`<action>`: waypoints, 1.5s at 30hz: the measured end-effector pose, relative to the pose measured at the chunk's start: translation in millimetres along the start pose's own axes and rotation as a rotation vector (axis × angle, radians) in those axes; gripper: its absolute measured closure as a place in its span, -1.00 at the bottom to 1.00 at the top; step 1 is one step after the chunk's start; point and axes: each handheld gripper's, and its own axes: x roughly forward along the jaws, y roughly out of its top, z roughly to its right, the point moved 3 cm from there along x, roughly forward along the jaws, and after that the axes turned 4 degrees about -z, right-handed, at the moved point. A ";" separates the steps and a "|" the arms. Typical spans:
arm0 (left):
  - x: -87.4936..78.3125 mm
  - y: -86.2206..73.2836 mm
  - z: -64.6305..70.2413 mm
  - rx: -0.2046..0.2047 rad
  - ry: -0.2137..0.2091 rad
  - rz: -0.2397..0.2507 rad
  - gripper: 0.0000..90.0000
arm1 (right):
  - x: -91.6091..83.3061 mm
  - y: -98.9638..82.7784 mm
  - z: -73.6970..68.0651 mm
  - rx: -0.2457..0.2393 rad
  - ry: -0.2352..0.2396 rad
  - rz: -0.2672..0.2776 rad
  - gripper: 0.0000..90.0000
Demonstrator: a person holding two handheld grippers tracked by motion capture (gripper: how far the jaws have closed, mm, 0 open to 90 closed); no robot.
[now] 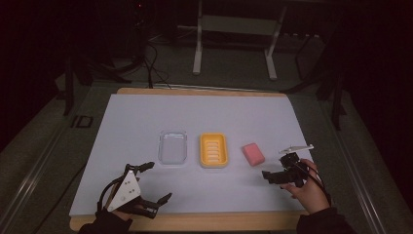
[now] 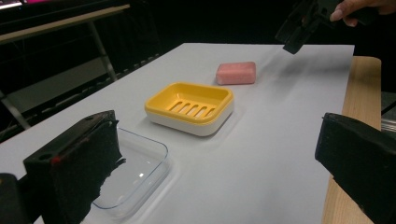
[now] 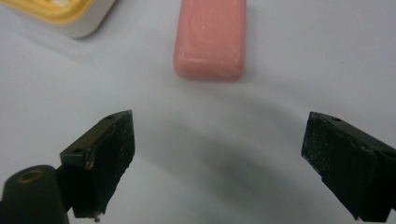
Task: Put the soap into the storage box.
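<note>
1. Dark room all round, with a white sheet over a wooden table [image 1: 195,222] lit in the middle of it.
2. Straight ahead of the right gripper [image 3: 219,154] lies the pink soap bar [image 3: 211,39], flat on the sheet, untouched, just beyond the jaw tips. The jaws stand wide apart and empty.
3. Ahead and off to the claw's left sits the yellow soap dish [image 1: 213,150], slotted tray up, near the bar but apart from it.
4. Beyond the dish, farther from this claw, rests a clear plastic lid [image 1: 173,147].
5. Well away at the table's near edge, the left gripper [image 1: 146,183] hangs with its jaws spread, holding nothing.
6. My reading: the reach for the bar is in hand. To do it well, ease forward, straddle the bar's narrow width squarely, drop low so the pads meet its sides, then close gently; soap slips.
</note>
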 end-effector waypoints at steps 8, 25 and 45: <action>0.1 0.0 0.7 0.001 -0.001 -0.002 -0.99 | -0.1 -1.5 0.8 -0.012 0.000 -0.218 -0.71; 0.5 0.0 1.9 0.007 -0.005 -0.007 -0.99 | 13.2 -9.3 2.6 -0.029 0.027 -0.557 -0.64; 0.3 0.5 3.0 0.011 -0.007 -0.003 -0.99 | 15.3 38.5 -1.0 -0.082 0.007 -0.532 -0.64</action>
